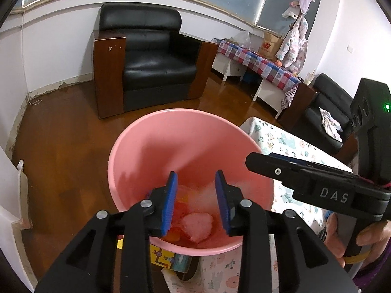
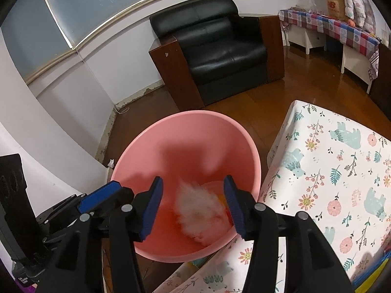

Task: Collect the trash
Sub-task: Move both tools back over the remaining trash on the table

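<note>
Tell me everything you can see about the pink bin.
The pink bin is a round, smooth, plastic-looking bucket, upright and open-topped, tapering toward its base. It stands on the wooden floor beside the cloth-covered table. Inside lie a white crumpled wad and orange scraps. Nothing visibly grips it.

The white letters "DAS" stand on the black side of the right gripper (image 1: 251, 163), seen from the left wrist camera. A brown paper bag (image 1: 270, 44) on the far table has a red "NB" mark on it. Smaller red words sit under that mark, but they are too small to read.
</note>
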`<act>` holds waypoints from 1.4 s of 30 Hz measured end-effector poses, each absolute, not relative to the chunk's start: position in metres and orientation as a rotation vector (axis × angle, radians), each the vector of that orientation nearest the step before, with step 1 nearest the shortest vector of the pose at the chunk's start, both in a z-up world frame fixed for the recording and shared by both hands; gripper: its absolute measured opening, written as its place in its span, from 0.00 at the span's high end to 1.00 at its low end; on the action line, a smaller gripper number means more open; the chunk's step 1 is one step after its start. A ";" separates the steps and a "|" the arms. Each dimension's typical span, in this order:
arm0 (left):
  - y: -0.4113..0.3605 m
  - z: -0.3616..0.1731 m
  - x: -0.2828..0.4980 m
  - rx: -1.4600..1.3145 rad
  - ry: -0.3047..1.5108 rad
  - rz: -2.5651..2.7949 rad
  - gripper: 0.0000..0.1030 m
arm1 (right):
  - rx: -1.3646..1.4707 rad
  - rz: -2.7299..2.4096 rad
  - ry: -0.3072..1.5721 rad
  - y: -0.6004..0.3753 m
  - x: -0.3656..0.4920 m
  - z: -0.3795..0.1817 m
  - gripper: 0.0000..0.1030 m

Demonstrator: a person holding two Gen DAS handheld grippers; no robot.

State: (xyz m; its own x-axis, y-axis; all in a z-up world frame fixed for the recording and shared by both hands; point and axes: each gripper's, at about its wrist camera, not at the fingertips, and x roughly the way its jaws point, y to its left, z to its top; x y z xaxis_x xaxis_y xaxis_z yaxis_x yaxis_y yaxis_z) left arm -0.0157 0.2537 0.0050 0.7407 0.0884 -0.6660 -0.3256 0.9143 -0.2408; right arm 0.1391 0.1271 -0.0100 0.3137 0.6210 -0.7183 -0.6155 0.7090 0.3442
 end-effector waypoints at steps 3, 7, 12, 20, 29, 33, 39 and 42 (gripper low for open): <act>0.253 0.008 -0.016 -0.359 0.698 0.228 0.69 | 0.007 0.817 0.934 0.123 0.138 -0.004 0.49; 0.251 0.012 -0.018 -0.346 0.685 0.226 0.69 | 0.005 0.822 0.910 0.116 0.136 0.004 0.49; 0.243 0.017 -0.021 -0.310 0.665 0.229 0.69 | -0.003 0.824 0.872 0.104 0.129 0.013 0.49; 0.228 0.025 -0.025 -0.260 0.644 0.234 0.69 | 0.037 0.845 0.839 0.080 0.122 0.022 0.49; 0.219 0.026 -0.026 -0.277 0.645 0.222 0.69 | 0.073 0.831 0.819 0.051 0.112 0.027 0.49; 0.198 0.027 -0.031 -0.285 0.630 0.213 0.69 | 0.031 0.796 0.776 0.033 0.089 0.030 0.49; 0.159 0.019 -0.031 -0.291 0.656 0.161 0.69 | -0.022 0.713 0.707 -0.016 0.051 0.028 0.49; 0.134 0.013 -0.029 -0.284 0.679 0.112 0.69 | -0.030 0.658 0.697 -0.047 0.038 0.023 0.49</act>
